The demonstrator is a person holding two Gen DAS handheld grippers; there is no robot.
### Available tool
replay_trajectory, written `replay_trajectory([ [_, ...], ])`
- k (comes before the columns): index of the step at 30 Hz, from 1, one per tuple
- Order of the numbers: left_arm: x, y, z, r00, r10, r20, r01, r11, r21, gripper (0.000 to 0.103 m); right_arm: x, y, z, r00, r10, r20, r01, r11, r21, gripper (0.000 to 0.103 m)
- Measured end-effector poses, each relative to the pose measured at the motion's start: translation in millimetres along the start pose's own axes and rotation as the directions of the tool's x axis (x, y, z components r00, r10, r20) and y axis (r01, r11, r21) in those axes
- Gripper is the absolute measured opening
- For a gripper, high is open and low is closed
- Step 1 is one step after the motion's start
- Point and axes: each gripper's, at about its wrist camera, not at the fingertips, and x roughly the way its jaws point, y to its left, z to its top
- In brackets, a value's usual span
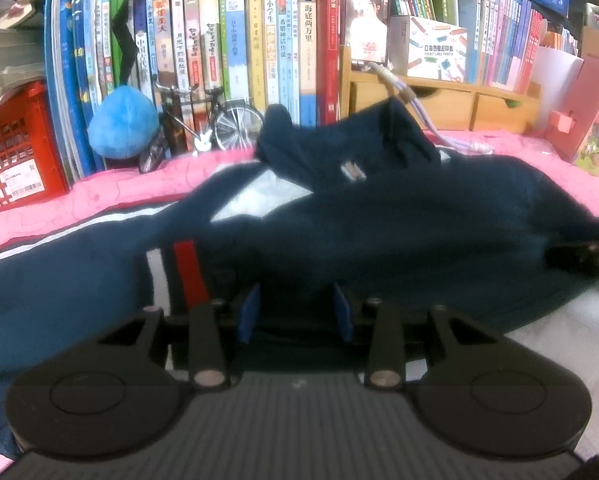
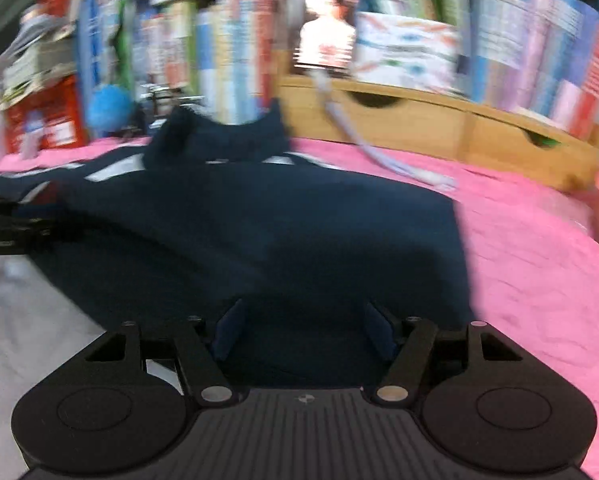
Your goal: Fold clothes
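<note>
Pink bedspread (image 2: 519, 248) w/ navy garment (image 2: 259, 232) spread ahead of both jaws, collar farthest, bookshelf (image 1: 259, 32) beyond. Hem is clenched in left gripper (image 1: 297, 316); right gripper (image 2: 303, 332) straddles cloth, grip can't be told. Garment judged partly folded; more folds left.

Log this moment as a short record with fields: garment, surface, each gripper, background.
garment: navy garment with white stripes and a red patch, lying partly folded, collar toward the books
surface: pink bedspread
left gripper: jaws part open over the garment's near edge; a grip cannot be told
right gripper: jaws apart, over the garment's near edge; view blurred
background: row of books, blue plush toy, model bicycle, red crate, wooden drawer unit
</note>
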Motion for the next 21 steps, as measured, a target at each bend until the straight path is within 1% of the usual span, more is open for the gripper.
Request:
replay_trajectory([
  [2,0.0,-0.2,0.1,1.000,-0.001,0.001,0.001,1.000,-0.001,0.039,-3.8,-22.2,-5.5,0.998,-0.067,0.005,0.067,0.998,0.003,0.065],
  [4,0.1,0.2,0.1,1.000,-0.001,0.001,0.001,1.000,-0.001,0.039,-6.0,-47.8,-9.2,0.992,-0.125,-0.010,0.126,0.991,0.035,0.072],
  [6,0.2,0.4,0.2,1.000,-0.002,0.001,0.002,1.000,-0.002,0.039,-8.9,-72.3,-9.4,0.985,-0.170,-0.042,0.173,0.980,0.094,0.074],
  [7,0.3,0.5,0.3,1.000,-0.002,0.001,0.002,1.000,-0.002,0.039,-10.1,-82.7,-8.1,0.975,-0.215,-0.063,0.221,0.969,0.113,0.074],
  [8,0.3,0.6,0.3,1.000,-0.002,0.001,0.002,1.000,-0.003,0.039,-11.8,-89.8,-5.8,0.960,-0.268,-0.084,0.277,0.954,0.118,0.071],
  [9,0.4,0.6,0.3,1.000,-0.003,0.001,0.003,1.000,-0.003,0.039,-13.7,-93.9,-3.3,0.934,-0.342,-0.109,0.353,0.929,0.112,0.059],
  [10,0.4,0.7,0.4,1.000,-0.003,0.001,0.003,1.000,-0.004,0.039,-16.2,-95.7,-1.1,0.909,-0.399,-0.122,0.412,0.905,0.107,0.056],
  [11,0.5,0.8,0.4,1.000,-0.003,0.001,0.003,1.000,-0.004,0.039,-21.5,-96.5,1.1,0.911,-0.398,-0.106,0.409,0.904,0.124,0.056],
  [12,0.6,0.9,0.5,1.000,-0.004,0.001,0.004,1.000,-0.005,0.039,-26.6,-96.4,3.9,0.921,-0.380,-0.087,0.389,0.909,0.148,0.056],
  [13,0.6,1.0,0.5,1.000,-0.004,0.001,0.004,1.000,-0.005,0.039,-31.2,-93.9,8.4,0.945,-0.321,-0.059,0.326,0.926,0.188,0.056],
  [14,0.7,1.0,0.6,1.000,-0.004,0.001,0.004,1.000,-0.006,0.039,-34.9,-89.9,13.4,0.964,-0.263,-0.029,0.262,0.939,0.221,0.059],
  [15,0.7,1.1,0.6,1.000,-0.004,0.001,0.004,1.000,-0.006,0.039,-34.6,-80.7,19.9,0.978,-0.209,-0.001,0.204,0.952,0.230,0.063],
  [16,0.8,1.2,0.7,1.000,-0.005,0.001,0.005,1.000,-0.007,0.039,-30.8,-68.5,27.1,0.987,-0.157,0.020,0.149,0.964,0.222,0.065],
  [18,0.7,1.9,0.6,1.000,-0.007,0.002,0.007,1.000,-0.008,0.039,-17.6,-39.7,41.5,0.997,-0.064,0.040,0.055,0.981,0.185,0.068],
  [21,0.6,3.1,0.9,1.000,-0.011,0.002,0.012,1.000,-0.015,0.039,10.5,8.0,57.9,0.998,0.049,0.030,-0.052,0.992,0.113,0.069],
])
